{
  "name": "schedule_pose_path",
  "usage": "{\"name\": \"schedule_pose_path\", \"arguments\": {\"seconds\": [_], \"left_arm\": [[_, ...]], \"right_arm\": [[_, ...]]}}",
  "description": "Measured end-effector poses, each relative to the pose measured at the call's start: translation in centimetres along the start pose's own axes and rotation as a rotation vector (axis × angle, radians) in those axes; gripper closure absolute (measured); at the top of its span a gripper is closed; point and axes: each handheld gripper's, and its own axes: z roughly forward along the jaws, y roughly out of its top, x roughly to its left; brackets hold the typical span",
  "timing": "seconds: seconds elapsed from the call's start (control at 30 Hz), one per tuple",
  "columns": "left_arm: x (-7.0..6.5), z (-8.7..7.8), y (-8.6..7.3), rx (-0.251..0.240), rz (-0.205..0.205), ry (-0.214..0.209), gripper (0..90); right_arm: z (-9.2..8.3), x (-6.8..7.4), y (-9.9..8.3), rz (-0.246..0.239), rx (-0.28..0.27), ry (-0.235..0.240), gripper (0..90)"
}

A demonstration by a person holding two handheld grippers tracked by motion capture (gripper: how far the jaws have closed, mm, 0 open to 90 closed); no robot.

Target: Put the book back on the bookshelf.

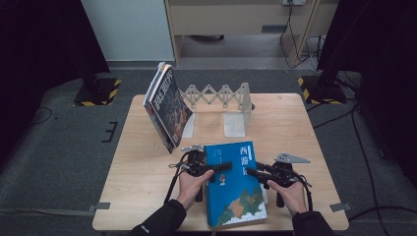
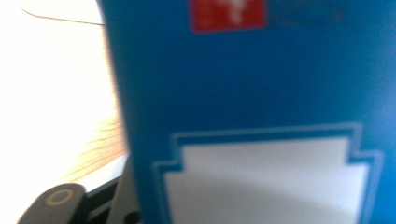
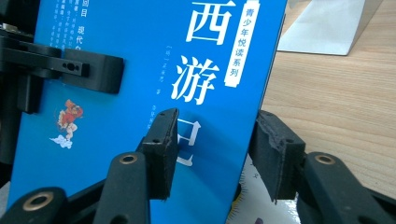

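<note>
The blue book [image 1: 235, 184] lies at lower centre of the high view on the bench [image 1: 133, 167]. The left claw [image 1: 222, 167] grips its left edge, the right claw [image 1: 252, 172] its right edge. In the right gripper view, jaws straddle the front cover. The left gripper view adds a blurred back cover.

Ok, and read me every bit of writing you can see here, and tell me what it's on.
"西游": large white title on the blue book; a third character below is partly covered.
"青少年悦读系列": on the white strip beside the title.
Small print on that cover: too small to read.
Red patch in the left gripper view: blurred.
Dark book standing at the back: large title, too blurred to read.
</note>
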Motion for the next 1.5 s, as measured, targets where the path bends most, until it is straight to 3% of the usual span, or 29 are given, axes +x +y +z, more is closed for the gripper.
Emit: {"name": "schedule_pose_path", "arguments": {"seconds": [0.43,0.67,0.87,1.0,1.17,1.3,1.43,1.5], "left_arm": [[-2.2,-1.7,1.5,0.032,0.082,-0.010,60.7],[-3.6,-3.1,2.7,0.042,0.137,-0.016,60.5],[-4.5,-4.4,3.7,0.020,0.167,-0.015,60.5],[-4.9,-5.4,4.2,-0.004,0.180,-0.019,60.4],[-5.7,-6.9,5.1,-0.044,0.229,0.012,60.3],[-5.8,-8.6,5.9,-0.089,0.253,0.060,60.1],[-5.4,-10.2,6.6,-0.133,0.253,0.096,60.1],[-5.3,-10.8,6.9,-0.152,0.257,0.117,60.2]], "right_arm": [[-0.4,0.1,0.2,0.027,-0.051,0.083,36.3],[-1.4,-0.5,0.6,0.064,-0.116,0.102,35.2],[-1.9,-0.9,0.8,0.089,-0.148,0.097,33.6],[-2.2,-1.3,0.7,0.083,-0.145,0.056,35.1],[-2.5,-1.8,0.6,0.050,-0.123,-0.028,32.4],[-2.5,-2.4,0.3,0.019,-0.068,-0.108,31.4],[-2.6,-2.9,0.2,-0.045,0.001,-0.190,30.6],[-2.6,-3.3,0.1,-0.054,0.018,-0.217,30.0]]}}
